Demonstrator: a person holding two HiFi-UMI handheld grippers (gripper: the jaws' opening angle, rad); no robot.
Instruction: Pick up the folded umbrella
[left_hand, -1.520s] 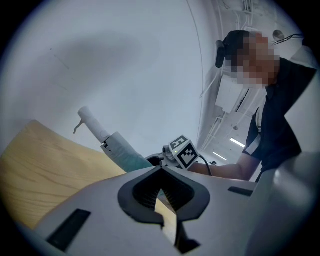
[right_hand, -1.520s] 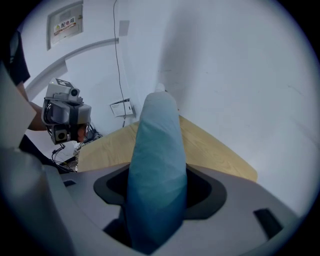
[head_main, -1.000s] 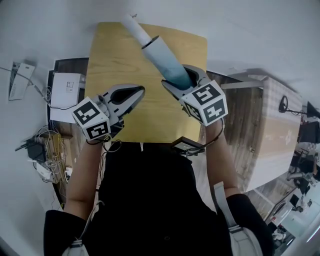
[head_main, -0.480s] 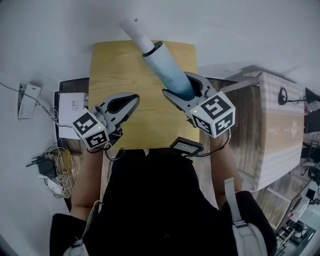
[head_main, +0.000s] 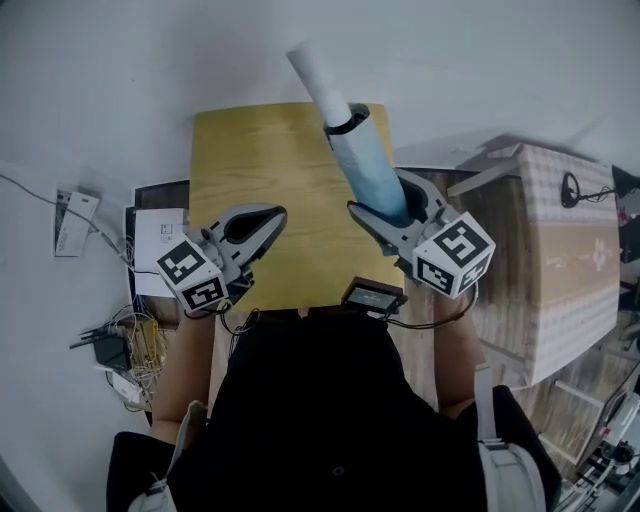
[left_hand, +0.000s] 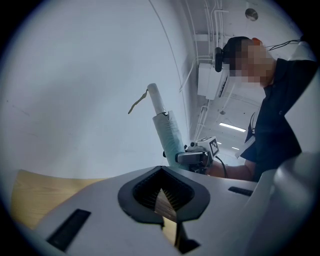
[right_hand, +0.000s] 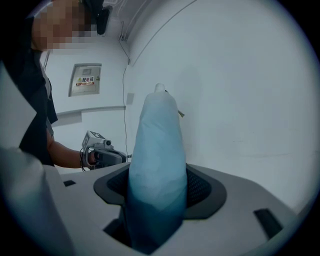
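Observation:
The folded umbrella (head_main: 368, 170) is light blue with a white handle end and a black band. My right gripper (head_main: 392, 200) is shut on its lower part and holds it up over the wooden table (head_main: 260, 160), its handle slanting away toward the wall. In the right gripper view the umbrella (right_hand: 157, 150) fills the gap in that gripper (right_hand: 157, 200). My left gripper (head_main: 255, 225) hovers over the table's near left part, shut and empty. In the left gripper view, the left gripper (left_hand: 162, 200) shows only table between its pads, and the umbrella (left_hand: 169, 135) and right gripper (left_hand: 197, 156) lie beyond.
A white box (head_main: 160, 235), a power strip (head_main: 75, 220) and tangled cables (head_main: 120, 340) lie on the floor to the left. A pale checked cabinet (head_main: 570, 260) stands to the right. A small black device (head_main: 372, 297) hangs at the person's waist. A white wall lies behind the table.
The right gripper has carried the umbrella a little to the right, still raised. The left gripper has stayed shut over the table's near left part. The head camera has shifted.

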